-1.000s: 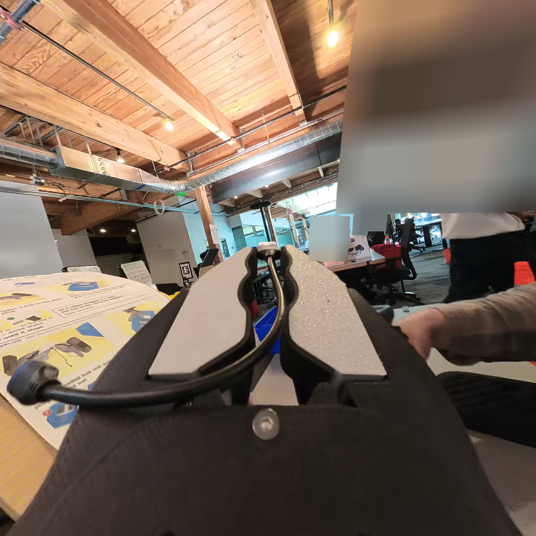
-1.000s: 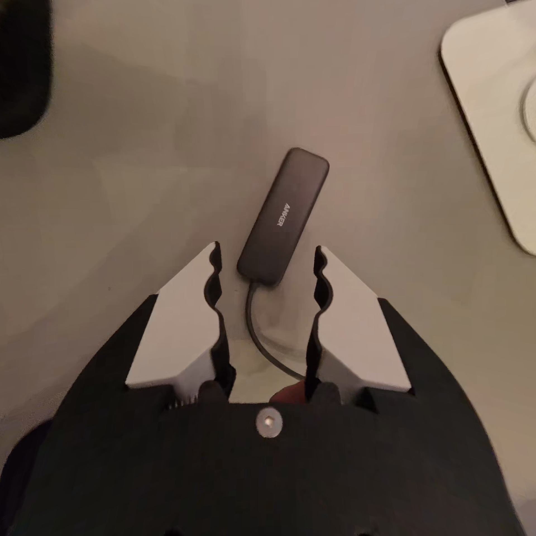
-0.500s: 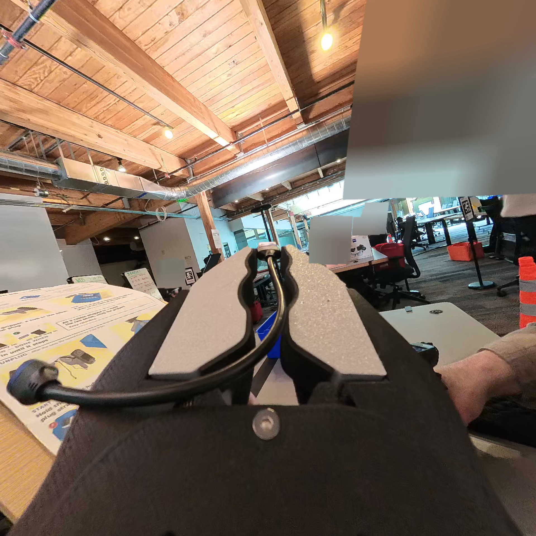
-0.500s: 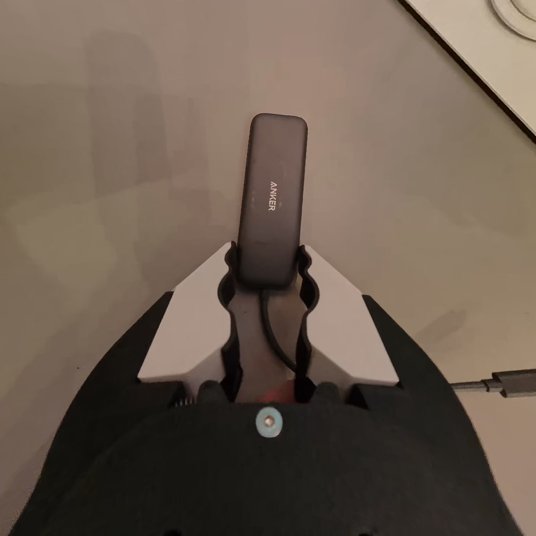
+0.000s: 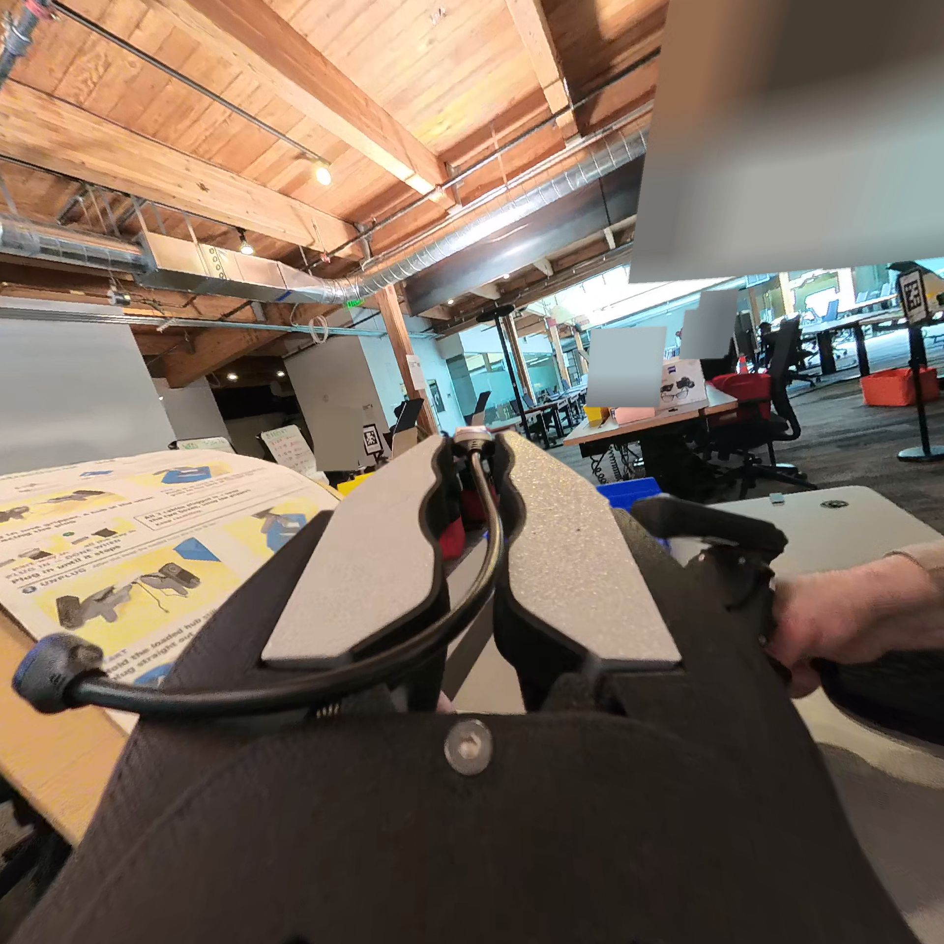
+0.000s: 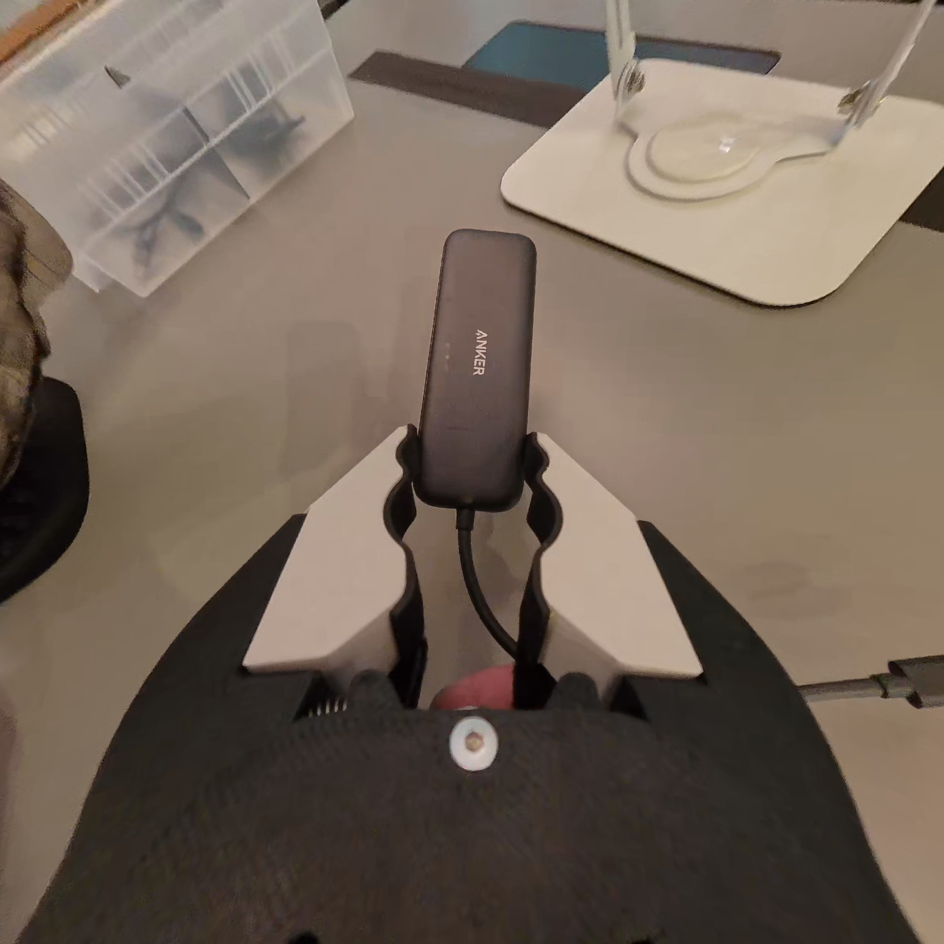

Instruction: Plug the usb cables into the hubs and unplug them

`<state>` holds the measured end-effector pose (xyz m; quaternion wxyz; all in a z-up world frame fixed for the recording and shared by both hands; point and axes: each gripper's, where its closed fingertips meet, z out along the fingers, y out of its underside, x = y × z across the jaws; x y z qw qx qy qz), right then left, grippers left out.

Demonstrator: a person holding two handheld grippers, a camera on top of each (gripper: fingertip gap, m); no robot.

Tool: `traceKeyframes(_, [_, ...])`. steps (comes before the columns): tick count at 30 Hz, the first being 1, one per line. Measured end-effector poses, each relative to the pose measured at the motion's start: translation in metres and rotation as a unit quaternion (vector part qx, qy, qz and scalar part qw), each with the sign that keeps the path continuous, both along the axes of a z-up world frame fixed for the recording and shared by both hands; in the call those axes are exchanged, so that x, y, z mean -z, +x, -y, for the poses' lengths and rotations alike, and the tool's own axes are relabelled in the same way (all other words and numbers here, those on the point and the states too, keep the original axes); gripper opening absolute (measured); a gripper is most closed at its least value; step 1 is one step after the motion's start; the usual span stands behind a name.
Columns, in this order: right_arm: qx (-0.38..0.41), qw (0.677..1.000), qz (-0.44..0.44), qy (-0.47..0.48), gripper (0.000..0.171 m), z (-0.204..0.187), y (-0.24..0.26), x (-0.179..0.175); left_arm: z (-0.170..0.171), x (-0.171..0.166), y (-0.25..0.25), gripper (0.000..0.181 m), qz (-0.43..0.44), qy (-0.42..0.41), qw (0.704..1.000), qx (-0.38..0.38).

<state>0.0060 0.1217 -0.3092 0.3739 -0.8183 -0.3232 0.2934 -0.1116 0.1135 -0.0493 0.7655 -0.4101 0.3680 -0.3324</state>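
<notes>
We see a big paper sheet (image 5: 127,536) with yellow and blue pictures lying on a wooden table (image 5: 46,756). Far back there are desks, black chairs (image 5: 776,408) and an orange box (image 5: 899,386) under a wooden ceiling (image 5: 306,102). On the grey table (image 6: 715,408) sit a clear plastic box (image 6: 168,133) and a flat white stand (image 6: 715,204).

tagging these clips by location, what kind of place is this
Most likely an open-plan office or lab in a converted industrial building: timber ceiling beams with exposed metal ducting, rows of desks and office chairs beyond.
</notes>
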Motion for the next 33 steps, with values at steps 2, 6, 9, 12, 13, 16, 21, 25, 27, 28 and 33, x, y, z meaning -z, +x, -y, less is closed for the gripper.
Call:
traceKeyframes(2, [0.009,1.000,-0.019,0.002,0.039,-0.006,0.005,-0.010,-0.004,0.008,0.011,0.015,-0.012,-0.007,1.000,0.002])
traceKeyframes(6, [0.026,0.999,-0.041,0.013,0.039,-0.017,0.017,-0.032,-0.016,0.027,0.033,0.015,-0.039,-0.022,0.999,-0.008])
traceKeyframes(9, [0.036,0.998,-0.046,0.025,0.039,-0.025,0.026,-0.049,-0.030,0.047,0.049,0.015,-0.077,-0.032,0.996,-0.040])
traceKeyframes(12, [0.044,0.997,-0.049,0.036,0.040,-0.033,0.031,-0.064,-0.038,0.062,0.064,0.015,-0.091,-0.040,0.994,-0.054])
traceKeyframes(13, [0.048,0.997,-0.049,0.040,0.040,-0.036,0.032,-0.068,-0.041,0.067,0.068,0.015,-0.093,-0.043,0.993,-0.058])
traceKeyframes(16, [0.056,0.996,-0.051,0.048,0.040,-0.045,0.036,-0.077,-0.046,0.082,0.083,0.014,-0.110,-0.050,0.990,-0.068])
traceKeyframes(21, [0.067,0.994,-0.062,0.057,0.039,-0.054,0.041,-0.092,-0.050,0.104,0.102,0.015,-0.138,-0.055,0.986,-0.076])
traceKeyframes(25, [0.074,0.993,-0.063,0.063,0.039,-0.061,0.044,-0.102,-0.055,0.116,0.110,0.015,-0.157,-0.061,0.981,-0.097])
traceKeyframes(27, [0.076,0.993,-0.060,0.068,0.039,-0.064,0.045,-0.104,-0.059,0.120,0.112,0.015,-0.159,-0.073,0.979,-0.107])
traceKeyframes(28, [0.077,0.993,-0.058,0.072,0.039,-0.064,0.044,-0.106,-0.059,0.122,0.114,0.015,-0.159,-0.076,0.978,-0.109])
traceKeyframes(33, [0.079,0.991,-0.060,0.085,0.039,-0.066,0.039,-0.114,-0.061,0.129,0.121,0.015,-0.157,-0.089,0.977,-0.113])
